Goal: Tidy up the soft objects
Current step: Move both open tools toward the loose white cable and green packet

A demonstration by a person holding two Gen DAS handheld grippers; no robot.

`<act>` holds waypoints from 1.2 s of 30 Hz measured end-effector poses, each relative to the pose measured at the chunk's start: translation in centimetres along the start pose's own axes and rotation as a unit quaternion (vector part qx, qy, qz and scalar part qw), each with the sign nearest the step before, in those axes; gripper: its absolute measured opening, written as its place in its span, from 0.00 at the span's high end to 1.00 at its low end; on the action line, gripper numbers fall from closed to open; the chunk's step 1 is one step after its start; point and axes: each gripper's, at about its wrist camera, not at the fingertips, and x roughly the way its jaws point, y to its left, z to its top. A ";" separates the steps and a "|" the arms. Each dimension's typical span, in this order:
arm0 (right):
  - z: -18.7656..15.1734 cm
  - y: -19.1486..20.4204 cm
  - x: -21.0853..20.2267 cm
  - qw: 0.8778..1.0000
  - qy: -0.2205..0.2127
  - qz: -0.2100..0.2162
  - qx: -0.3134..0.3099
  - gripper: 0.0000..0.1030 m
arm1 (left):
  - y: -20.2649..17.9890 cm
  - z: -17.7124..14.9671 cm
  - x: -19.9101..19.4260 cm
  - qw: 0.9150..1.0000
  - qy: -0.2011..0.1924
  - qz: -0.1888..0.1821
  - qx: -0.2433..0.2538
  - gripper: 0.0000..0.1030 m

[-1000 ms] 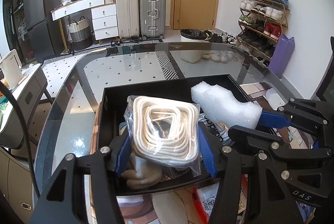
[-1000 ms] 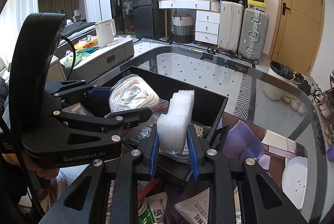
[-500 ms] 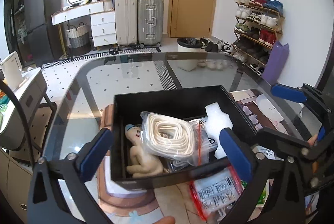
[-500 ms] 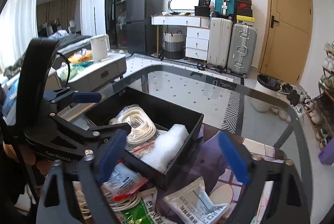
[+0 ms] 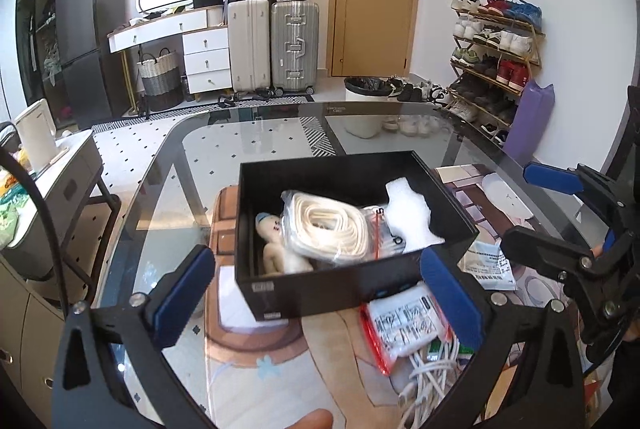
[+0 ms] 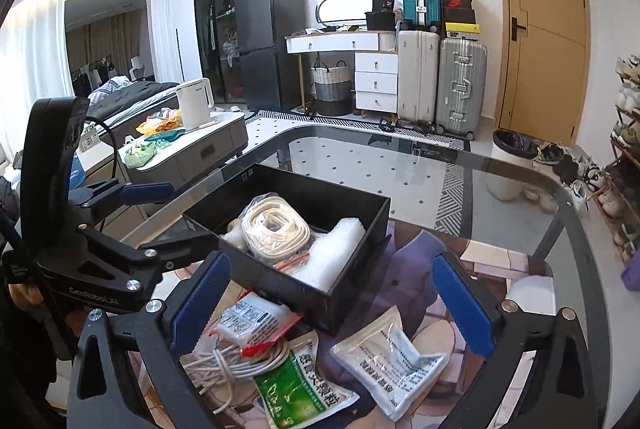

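An open black box (image 5: 360, 285) (image 6: 362, 217) stands on the glass table (image 5: 248, 145). In it lie a bagged coil of white rope (image 5: 328, 229) (image 6: 276, 229), a white foam piece (image 5: 412, 217) (image 6: 332, 253) and a pale cloth doll (image 5: 276, 249). My left gripper (image 5: 316, 281) is open just short of the box's near wall, with nothing held. My right gripper (image 6: 332, 293) hovers over the near right corner; its jaws are opening and hold nothing. Each gripper shows at the edge of the other's view, the right gripper (image 5: 536, 209) and the left gripper (image 6: 172, 215).
Loose on the table in front of the box lie a red-zip bag with a white packet (image 6: 252, 321) (image 5: 404, 325), a bundle of white cable (image 6: 228, 361), a green packet (image 6: 304, 389) and a white sachet (image 6: 392, 357). A fingertip (image 5: 312, 419) shows at the bottom edge.
The left gripper let go of the rope bag and the right let go of the foam; both now lie in the box. Both grippers opened wide and drew back and up.
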 end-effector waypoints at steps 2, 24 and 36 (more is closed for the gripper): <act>-0.2 0.0 -0.2 1.000 0.002 0.000 0.001 0.01 | 0.2 -0.3 -0.2 1.000 0.003 0.000 -0.008 0.00; -2.6 0.4 -3.2 1.000 0.012 -0.004 0.017 0.01 | 0.6 -4.1 -2.2 1.000 0.008 0.008 -0.008 0.00; -5.6 -0.5 -3.2 0.998 0.047 -0.008 0.041 0.01 | -0.3 -5.8 -2.0 0.999 0.030 -0.001 0.017 0.00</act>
